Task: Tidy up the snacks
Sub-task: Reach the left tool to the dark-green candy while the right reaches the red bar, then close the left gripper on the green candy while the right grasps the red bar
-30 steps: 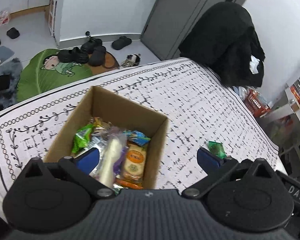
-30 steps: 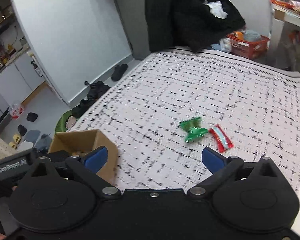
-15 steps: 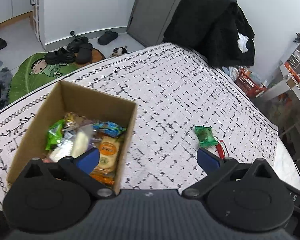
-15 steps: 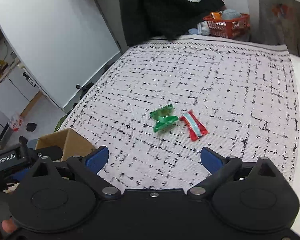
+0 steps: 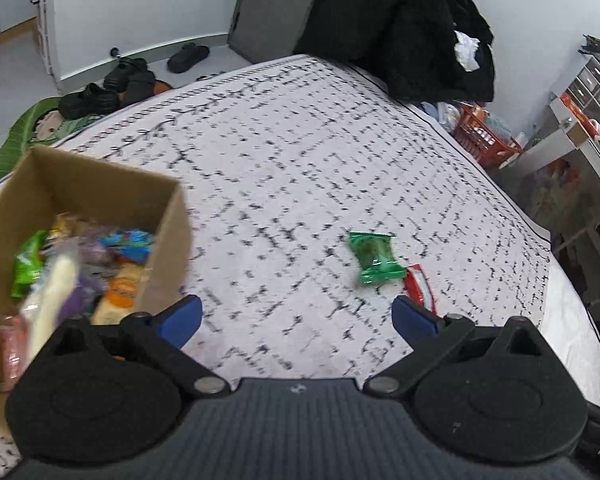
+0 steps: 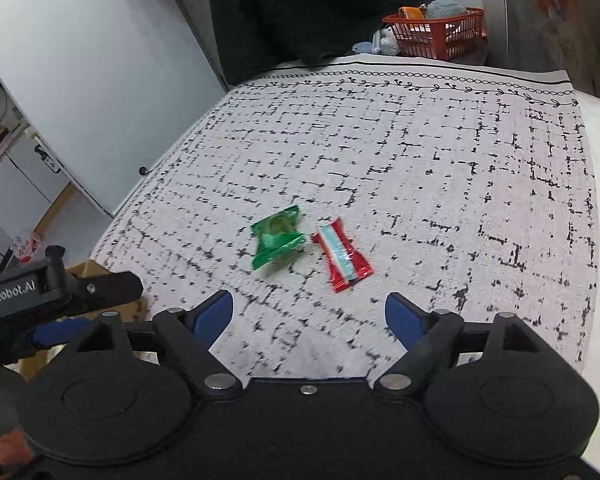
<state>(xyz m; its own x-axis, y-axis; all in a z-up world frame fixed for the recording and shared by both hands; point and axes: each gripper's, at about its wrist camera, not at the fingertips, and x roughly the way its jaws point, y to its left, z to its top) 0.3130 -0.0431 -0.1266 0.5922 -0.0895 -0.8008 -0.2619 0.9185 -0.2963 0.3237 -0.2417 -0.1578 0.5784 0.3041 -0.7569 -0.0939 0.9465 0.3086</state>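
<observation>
A green snack packet [image 5: 375, 258] and a red snack packet [image 5: 419, 289] lie side by side on the patterned tablecloth [image 5: 300, 152]; both also show in the right wrist view, green [image 6: 277, 236] and red [image 6: 342, 255]. A cardboard box [image 5: 152, 208] at the left holds several snacks. My left gripper [image 5: 296, 318] is open and empty, above the cloth between box and packets. My right gripper [image 6: 309, 314] is open and empty, just short of the two packets.
A black coat [image 5: 400, 28] hangs past the table's far edge. A red basket [image 6: 436, 32] sits on the floor beyond. Shoes [image 5: 112, 88] and a green mat lie on the floor at the left. A shelf unit [image 5: 580, 128] stands at the right.
My left gripper has swung right, away from over the box toward the packets. My right gripper has moved closer to the green and red packets. Both stay open.
</observation>
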